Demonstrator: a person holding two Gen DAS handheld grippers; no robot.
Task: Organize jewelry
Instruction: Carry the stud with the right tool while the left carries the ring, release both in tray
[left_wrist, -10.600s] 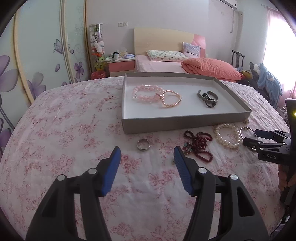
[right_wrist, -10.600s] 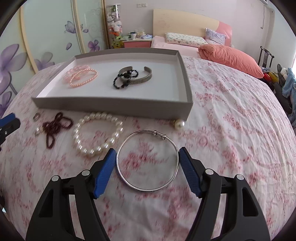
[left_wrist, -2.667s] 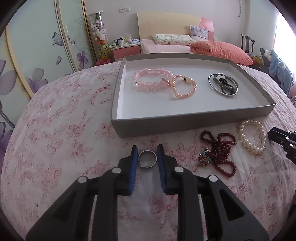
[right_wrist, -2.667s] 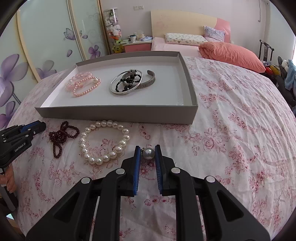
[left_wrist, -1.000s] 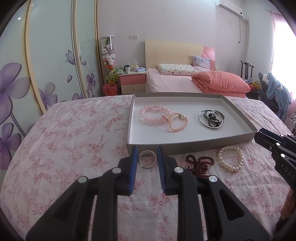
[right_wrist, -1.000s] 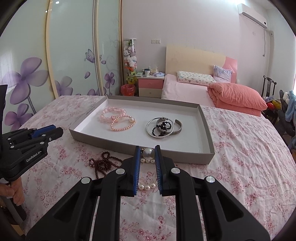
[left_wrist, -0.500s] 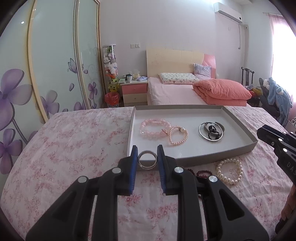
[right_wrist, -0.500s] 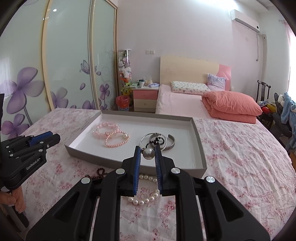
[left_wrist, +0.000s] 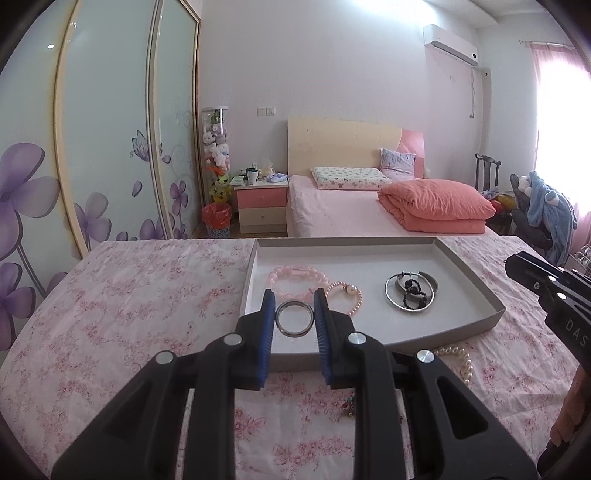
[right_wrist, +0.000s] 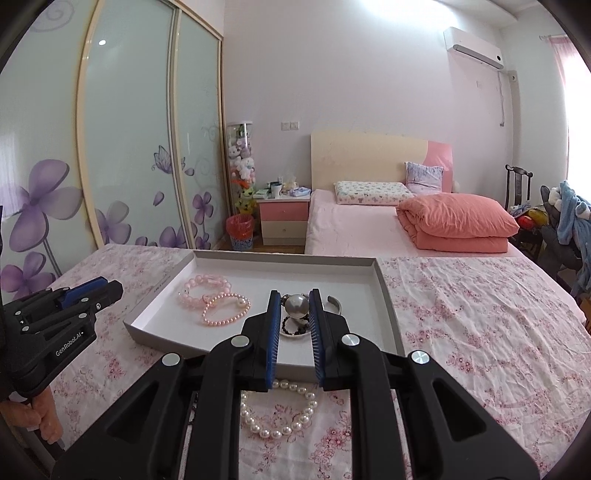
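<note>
My left gripper (left_wrist: 294, 308) is shut on a silver ring (left_wrist: 293, 324), held in the air over the near left part of the grey tray (left_wrist: 476, 284). My right gripper (right_wrist: 294, 304) is shut on a large grey pearl (right_wrist: 296, 305), raised above the tray's (right_wrist: 388, 314) near edge. Inside the tray lie a pink bead bracelet (left_wrist: 297, 275), a pink pearl bracelet (right_wrist: 225, 304), a silver bangle (left_wrist: 409, 291) and black beads (left_wrist: 413, 288). A white pearl bracelet (right_wrist: 279, 411) rests on the floral bedspread in front of the tray.
The floral bedspread (right_wrist: 480, 314) stretches wide on both sides of the tray. A small beaded piece (left_wrist: 347, 404) lies near the left gripper's right finger. A second bed with an orange quilt (left_wrist: 436, 205), a nightstand (left_wrist: 262, 206) and wardrobe doors stand beyond.
Both grippers have tilted upward with their loads, so the tray now sits lower in each view and more of the room shows. The jaws have not changed.
</note>
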